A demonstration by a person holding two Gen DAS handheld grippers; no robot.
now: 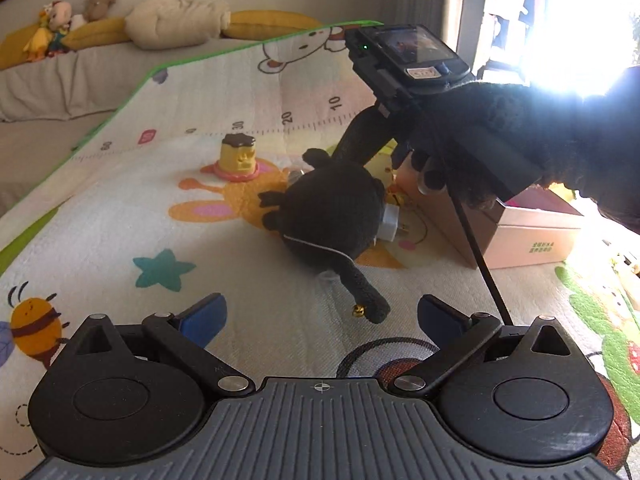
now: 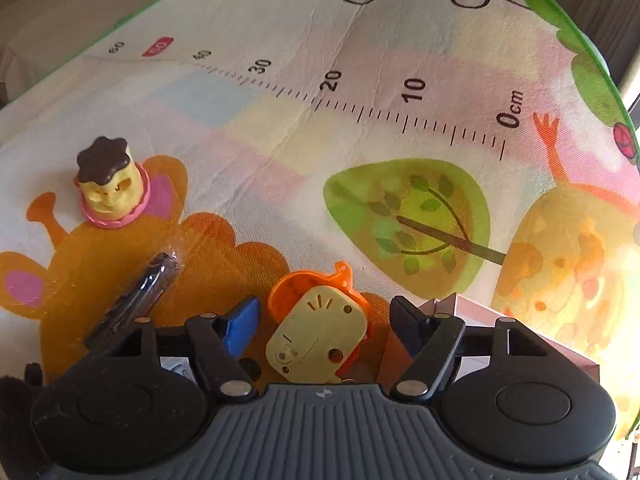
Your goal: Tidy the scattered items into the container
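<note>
A black plush toy with a small bell lies on the play mat, just ahead of my left gripper. That gripper stands open and empty. A white plug adapter rests against the plush's right side. Beyond it, a gloved hand holds the right gripper tilted down behind the plush. In the right wrist view, my right gripper is open around a yellow and orange toy lying on the mat, with a gap at each pad. The pink cardboard box stands open at the right, its corner beside the right finger.
A yellow pudding-shaped toy with a brown top and pink rim stands on the mat at the left. A dark object in a clear wrapper lies near the left finger. Several plush toys sit on a bed behind; a bright window glares at the right.
</note>
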